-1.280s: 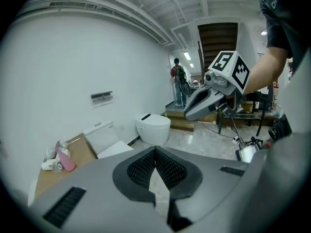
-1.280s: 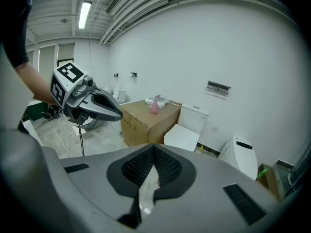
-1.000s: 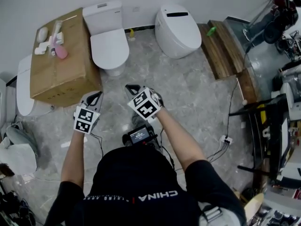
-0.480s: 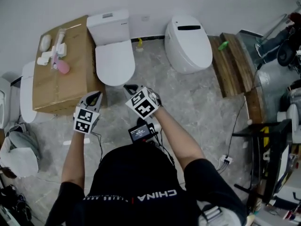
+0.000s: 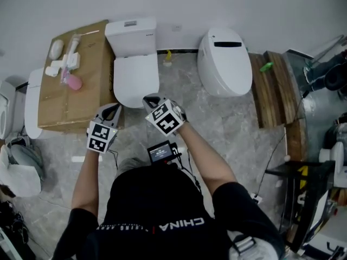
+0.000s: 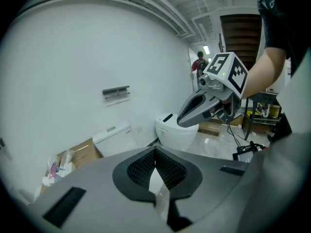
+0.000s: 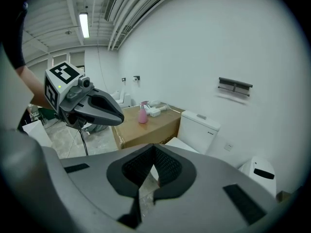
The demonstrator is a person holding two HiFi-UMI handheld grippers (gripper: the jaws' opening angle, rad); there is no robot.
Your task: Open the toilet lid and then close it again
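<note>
At far left, draws level with the box (image 5: 76,99), bottle (image 5: 74,82) on top, both lower in the head view than a second ago. Brings the left gripper (image 5: 112,109) forward to just beside the box's near corner, jaws pressed together with nothing between them, as throughout the last second. Straight ahead, finds the toilet (image 5: 133,64) much nearer: a second back well apart from both tools, now with the front of the lid (image 5: 134,77) right at the tips in the head view. Leaves the lid down flat, seemingly untouched; cannot settle from above whether over it or short of it, though to judge by the right gripper view still a little short, with the lid visible beyond the closed jaws. Carries the right gripper (image 5: 149,98) forward in step with the left, likewise shut and empty, its tip overlapping the lid's front edge in the head view. Further right, slides past the second toilet (image 5: 225,61), also lower in frame and probably no part of the job. Amounts so far to an approach only: no opening begun, both steps still to do. Calls next, most likely, for slipping a closed tip under the lid's front rim, tilting it up toward the tank (image 5: 132,37), then lowering it again.
</note>
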